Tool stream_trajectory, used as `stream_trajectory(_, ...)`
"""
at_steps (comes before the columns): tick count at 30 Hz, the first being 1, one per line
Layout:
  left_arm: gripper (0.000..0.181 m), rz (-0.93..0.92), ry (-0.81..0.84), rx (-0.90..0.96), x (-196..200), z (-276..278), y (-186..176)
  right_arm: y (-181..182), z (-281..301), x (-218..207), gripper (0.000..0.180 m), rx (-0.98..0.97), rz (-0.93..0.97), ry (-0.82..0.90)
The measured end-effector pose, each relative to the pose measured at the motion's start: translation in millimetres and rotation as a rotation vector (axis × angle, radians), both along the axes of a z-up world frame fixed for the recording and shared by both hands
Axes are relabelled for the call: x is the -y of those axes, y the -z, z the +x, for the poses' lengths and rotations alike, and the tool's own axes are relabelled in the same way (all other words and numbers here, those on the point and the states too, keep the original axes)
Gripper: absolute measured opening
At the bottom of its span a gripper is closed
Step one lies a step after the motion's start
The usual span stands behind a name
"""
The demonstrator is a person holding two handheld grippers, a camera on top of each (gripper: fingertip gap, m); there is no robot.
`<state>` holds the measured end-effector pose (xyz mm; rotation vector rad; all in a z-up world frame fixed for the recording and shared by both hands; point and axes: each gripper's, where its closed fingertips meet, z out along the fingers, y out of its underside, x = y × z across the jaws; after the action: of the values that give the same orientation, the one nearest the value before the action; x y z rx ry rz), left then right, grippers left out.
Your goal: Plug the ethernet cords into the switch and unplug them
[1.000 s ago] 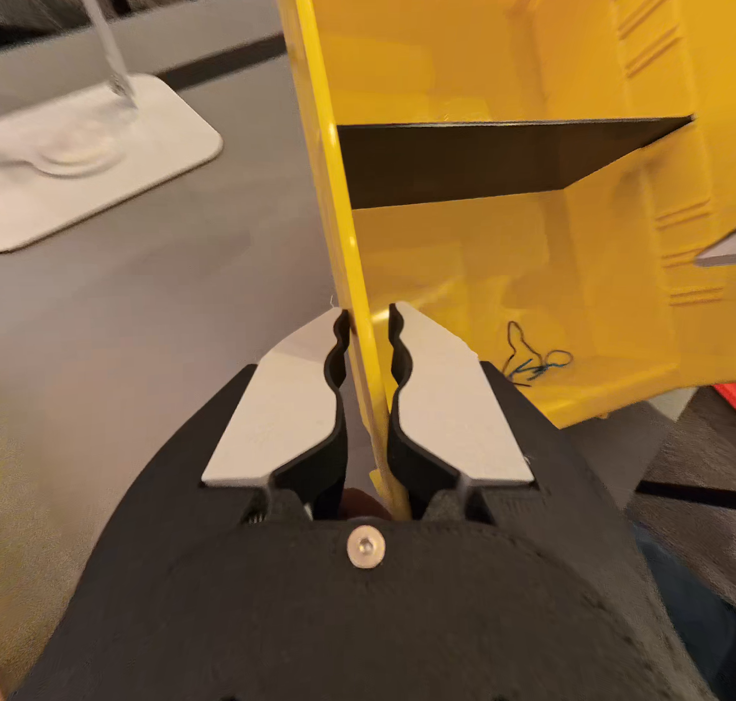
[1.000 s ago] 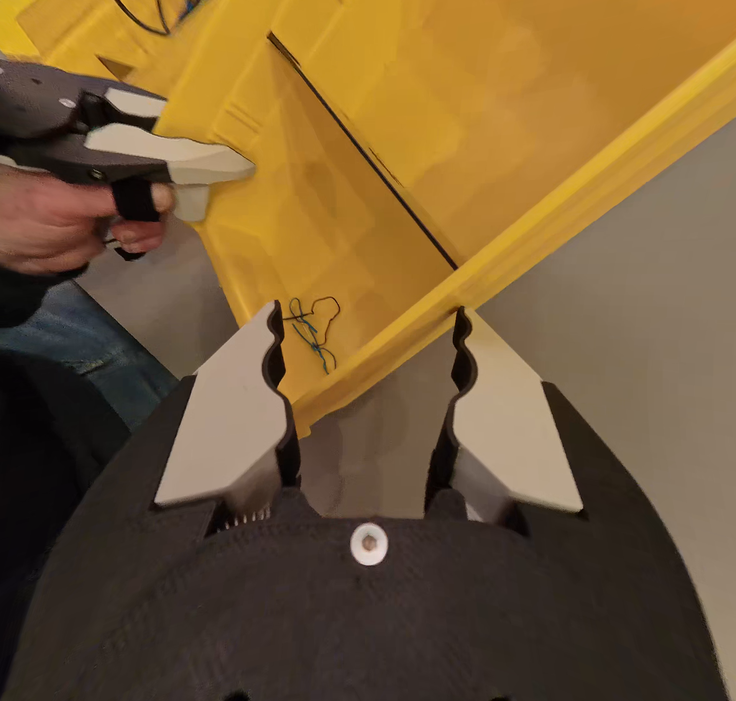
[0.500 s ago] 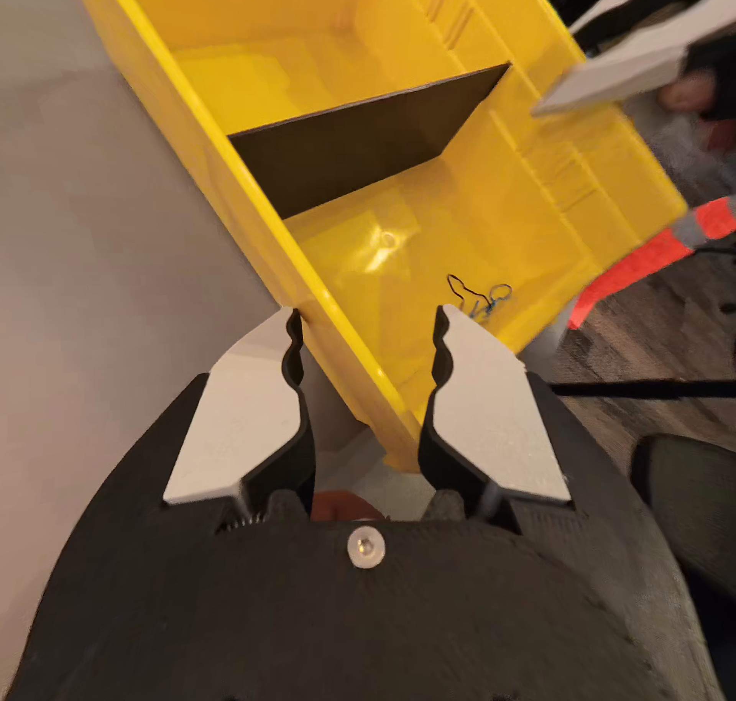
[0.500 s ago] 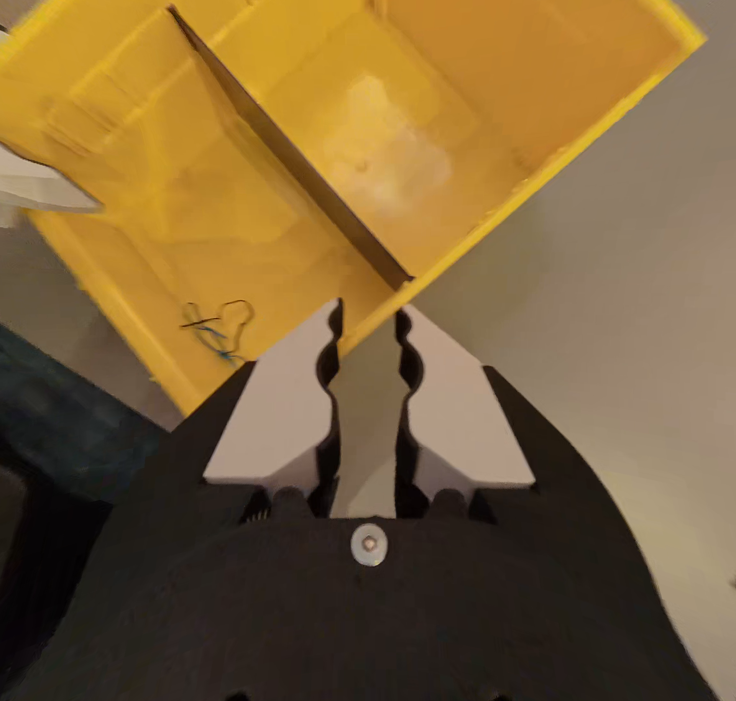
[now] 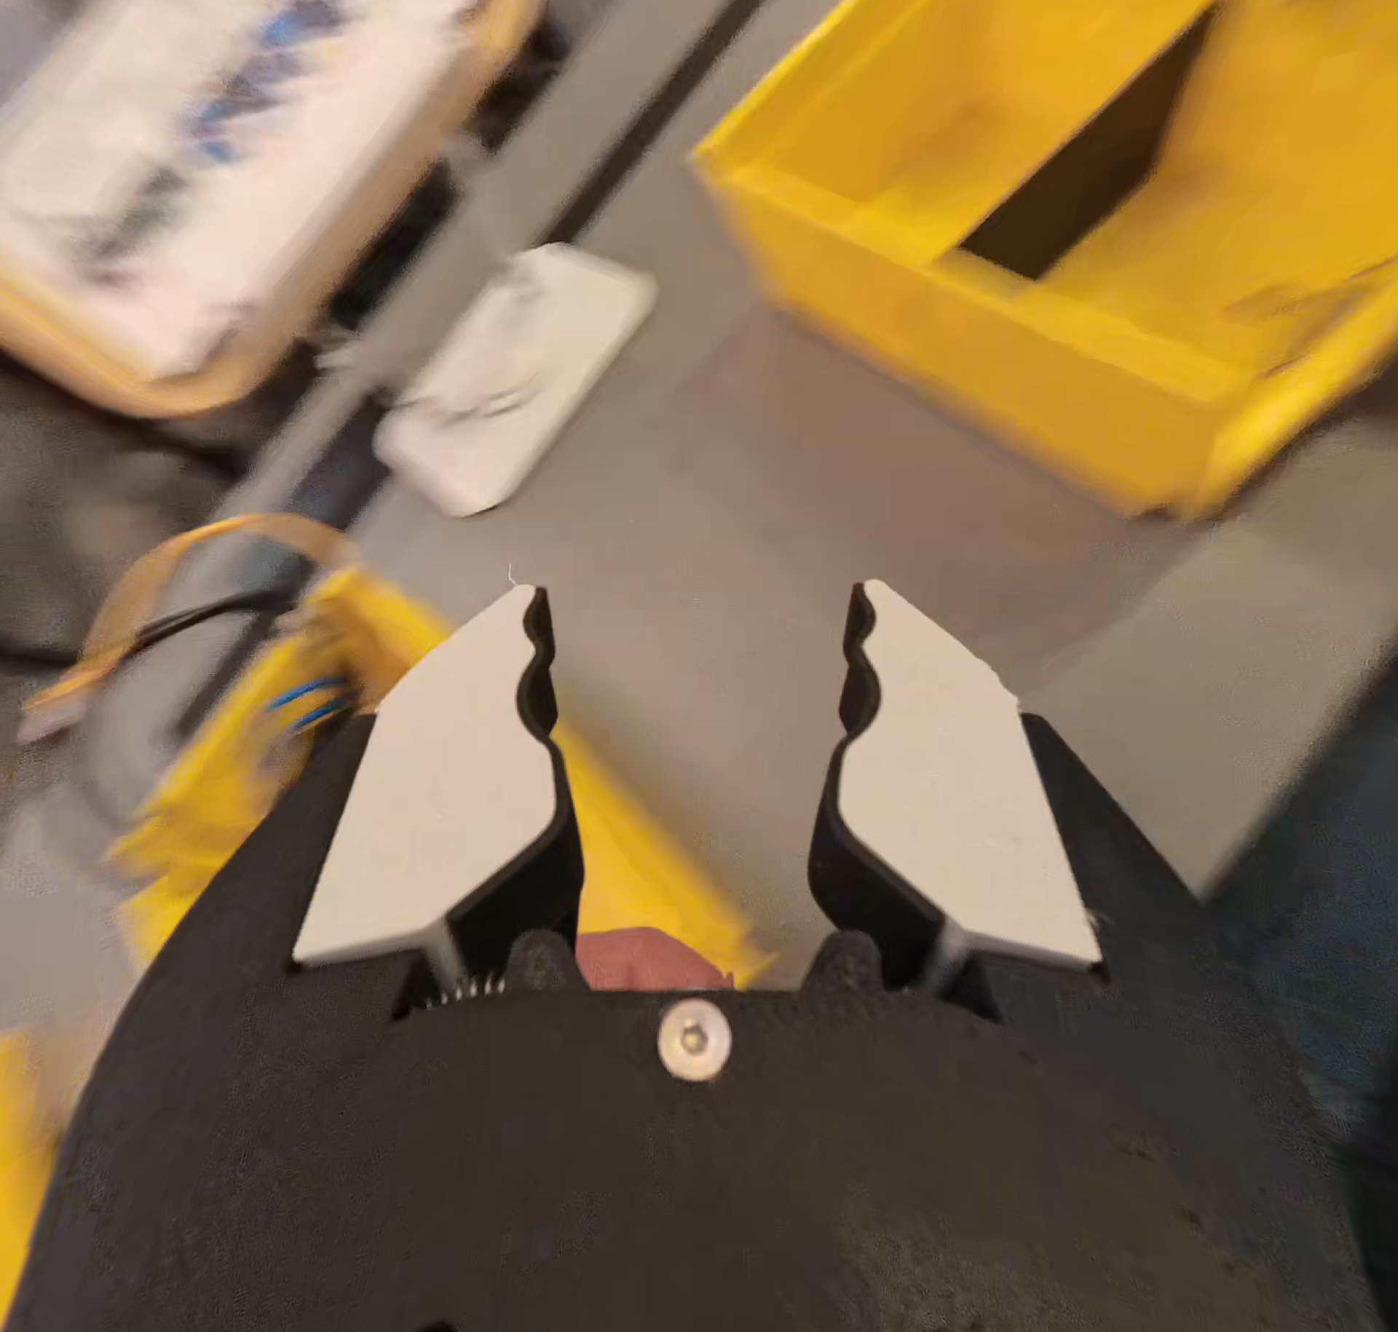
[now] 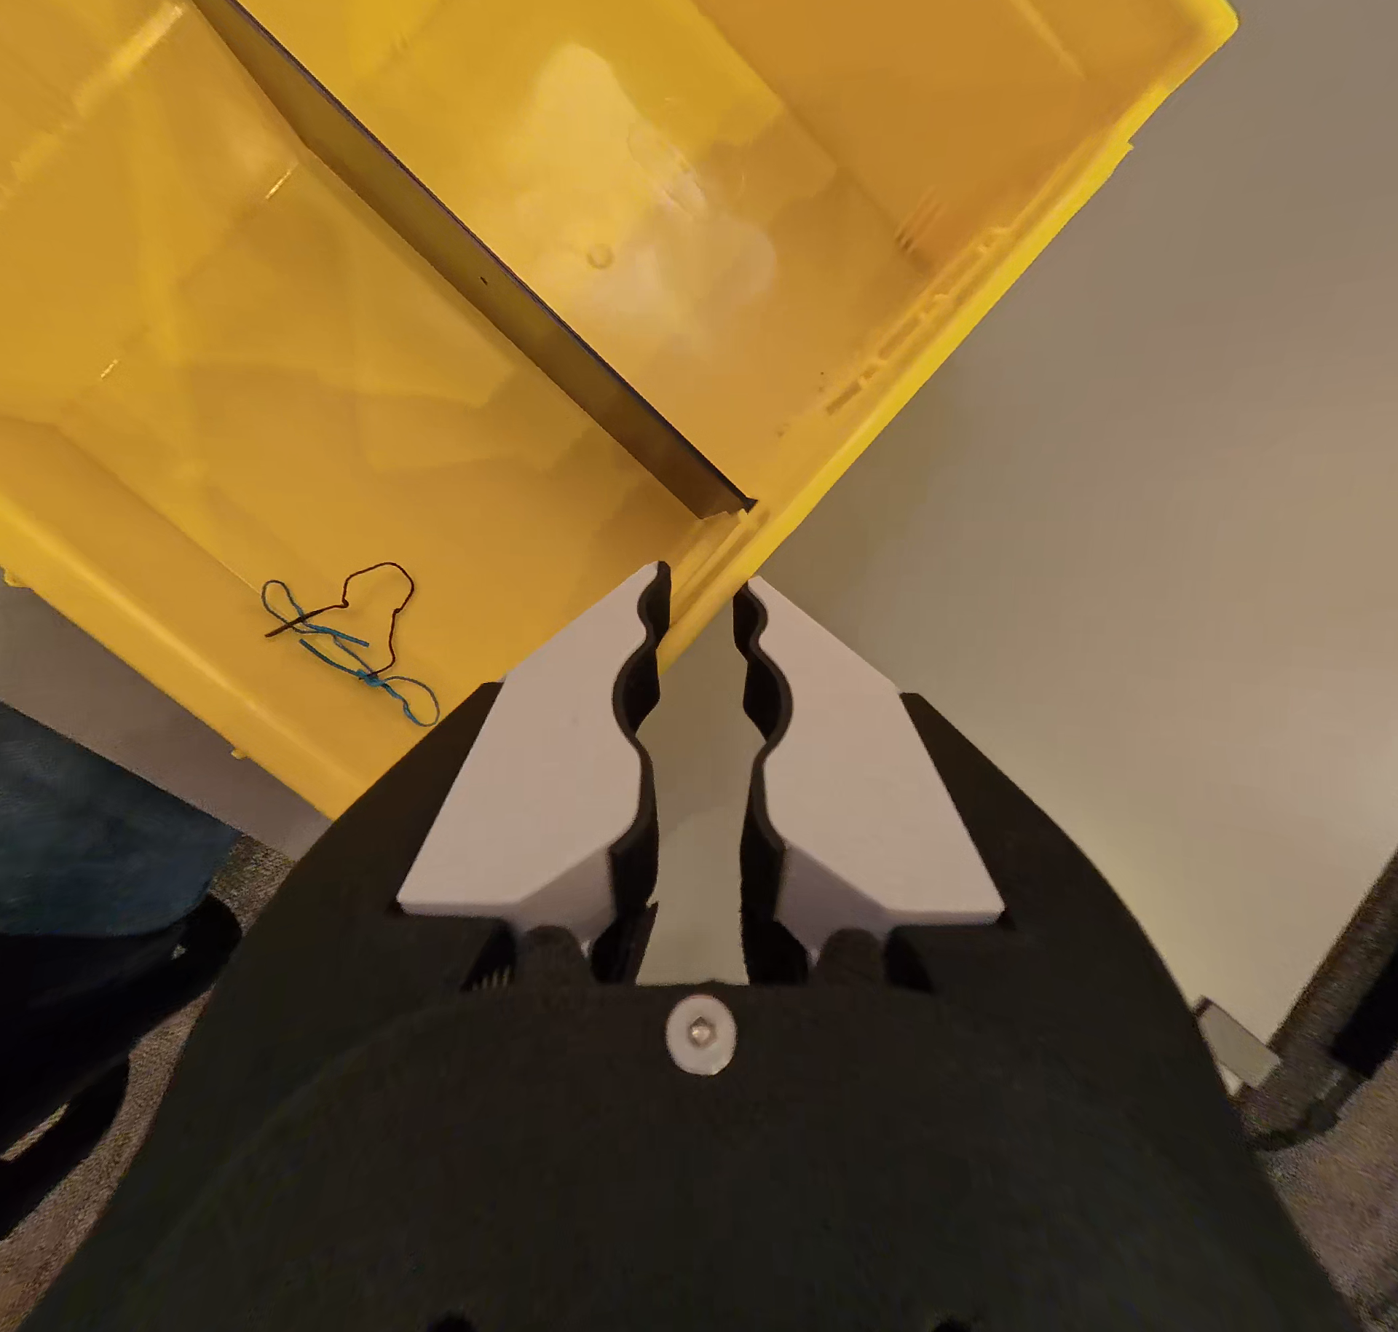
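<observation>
In the right wrist view, a yellow bin (image 6: 832, 161) with a black divider (image 6: 454, 236) lies on the grey table (image 6: 1097, 539). My right gripper (image 6: 702, 590) is at its near rim beside the divider's end, jaws almost together, pinching the rim at the tips. Thin blue and brown twist ties (image 6: 344, 633) lie in the nearer compartment. My left gripper (image 5: 696, 599) is open and empty over bare table (image 5: 719, 463); the bin (image 5: 1021, 297) is ahead to its right. Blurred blue cables (image 5: 306, 698) show in a second yellow bin (image 5: 227, 766) at lower left. No switch is in view.
A white flat base plate (image 5: 522, 372) lies on the table left of the bin. A white box in a yellow-rimmed container (image 5: 189, 123) sits beyond the table's far edge. The table's near edge (image 5: 1210, 804) drops to dark floor. Carpet (image 6: 1324, 1182) shows at lower right. One gripper's finger ends stand about 40 centimetres off the other's.
My left gripper let go of the bin's wall, opened wide and swung away to the left. My right gripper closed from wide open onto the bin's rim near the divider.
</observation>
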<state>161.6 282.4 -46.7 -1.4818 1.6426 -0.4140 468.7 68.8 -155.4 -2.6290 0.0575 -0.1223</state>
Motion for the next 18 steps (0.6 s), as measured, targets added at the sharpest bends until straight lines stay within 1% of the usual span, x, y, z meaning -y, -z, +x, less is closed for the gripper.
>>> stream_trajectory(1,0.072,0.063,-0.076,-0.008,-27,-26,-10,0,4,1,0.013,0.009,-0.008,-0.001)
stream_trajectory(3,0.070,0.054,-0.234,-0.015,-80,-79,-14,0,11,5,0.013,0.021,-0.022,-0.001)
stream_trajectory(5,0.071,0.008,-0.406,-0.079,-134,-136,7,-1,20,11,0.013,0.044,-0.046,0.000)
stream_trajectory(7,0.072,-0.074,-0.538,-0.117,-173,-184,38,-1,30,17,0.013,0.068,-0.074,0.000)
stream_trajectory(9,0.063,-0.182,-0.597,-0.122,-190,-211,69,-1,37,21,0.013,0.074,-0.086,-0.007)
stream_trajectory(10,0.057,-0.208,-0.611,-0.114,-195,-218,80,-1,41,23,0.013,0.069,-0.087,-0.009)
stream_trajectory(12,0.050,-0.189,-0.646,-0.148,-204,-232,100,0,49,26,0.013,0.054,-0.088,-0.006)
stream_trajectory(15,0.020,-0.257,-0.636,-0.150,-202,-232,126,-1,61,32,0.011,0.059,-0.110,0.001)
stream_trajectory(17,0.009,-0.302,-0.637,-0.109,-203,-230,133,-1,68,35,0.010,0.055,-0.118,0.012)
stream_trajectory(18,0.008,-0.339,-0.642,-0.085,-202,-230,134,-1,71,36,0.010,0.048,-0.115,0.019)
